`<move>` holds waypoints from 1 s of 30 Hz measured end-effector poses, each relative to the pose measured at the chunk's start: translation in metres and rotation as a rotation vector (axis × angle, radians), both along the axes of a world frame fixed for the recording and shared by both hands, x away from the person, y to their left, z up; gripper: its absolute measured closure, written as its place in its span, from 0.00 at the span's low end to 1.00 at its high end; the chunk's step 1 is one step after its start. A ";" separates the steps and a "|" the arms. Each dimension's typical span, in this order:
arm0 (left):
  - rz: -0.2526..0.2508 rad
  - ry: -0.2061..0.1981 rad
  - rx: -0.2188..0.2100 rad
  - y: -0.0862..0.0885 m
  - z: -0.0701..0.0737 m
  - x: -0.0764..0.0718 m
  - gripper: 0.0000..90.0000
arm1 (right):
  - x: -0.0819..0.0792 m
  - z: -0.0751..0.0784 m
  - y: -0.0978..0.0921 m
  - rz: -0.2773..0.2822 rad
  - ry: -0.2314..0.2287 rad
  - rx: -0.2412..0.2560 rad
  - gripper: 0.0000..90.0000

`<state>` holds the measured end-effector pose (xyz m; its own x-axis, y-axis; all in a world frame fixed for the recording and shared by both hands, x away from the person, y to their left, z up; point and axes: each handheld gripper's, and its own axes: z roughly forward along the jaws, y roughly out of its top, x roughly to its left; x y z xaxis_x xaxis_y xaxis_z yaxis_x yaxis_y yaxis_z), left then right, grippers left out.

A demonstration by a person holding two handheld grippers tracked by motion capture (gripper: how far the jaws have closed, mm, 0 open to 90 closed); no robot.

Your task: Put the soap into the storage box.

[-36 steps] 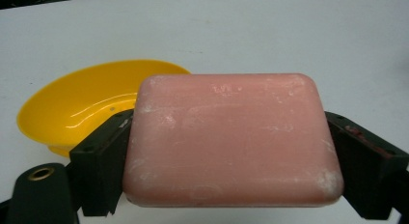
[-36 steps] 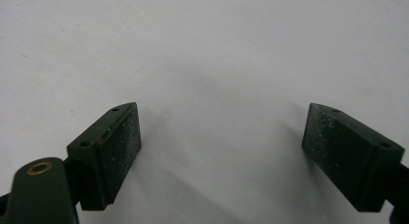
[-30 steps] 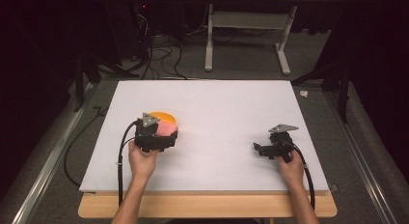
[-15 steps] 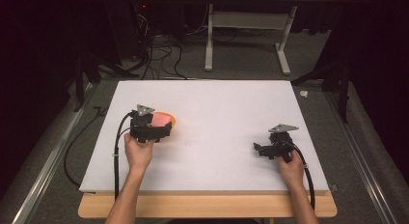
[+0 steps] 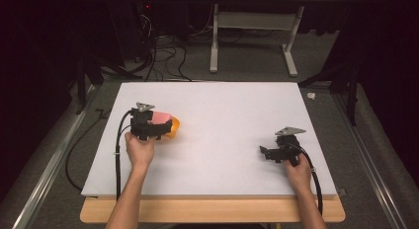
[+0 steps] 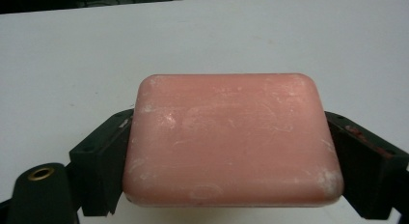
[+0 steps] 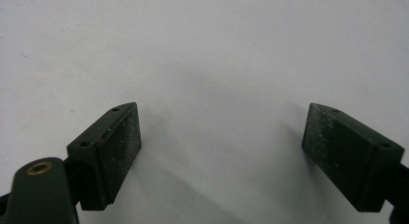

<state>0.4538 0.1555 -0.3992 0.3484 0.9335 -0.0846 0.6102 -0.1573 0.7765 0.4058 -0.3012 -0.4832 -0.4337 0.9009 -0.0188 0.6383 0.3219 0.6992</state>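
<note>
Since a second ago your left gripper (image 5: 160, 126) has carried the pink soap (image 6: 231, 142) farther up the white table (image 5: 232, 115), clamped between its jaws beside the orange dish (image 5: 174, 126). Open tabletop lies all around. Your right gripper (image 7: 222, 151) rests low near the right edge, jaws wide.

The left tongs (image 5: 159, 129) hide most of the orange dish (image 5: 174, 127) behind the pink soap (image 5: 158, 118).

One pink soap bar (image 6: 231, 142), one orange dish (image 5: 173, 127), two hand-held grippers (image 5: 159, 124) (image 5: 264, 152)
</note>
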 end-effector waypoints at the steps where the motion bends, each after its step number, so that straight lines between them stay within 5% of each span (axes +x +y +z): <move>1: 0.005 -0.001 -0.001 0.001 0.000 0.001 0.15 | 0.000 0.000 0.000 0.000 0.000 0.000 0.16; 30: 0.077 0.043 0.018 -0.002 -0.020 0.026 0.15 | 0.000 0.000 0.000 -0.001 0.000 0.000 0.16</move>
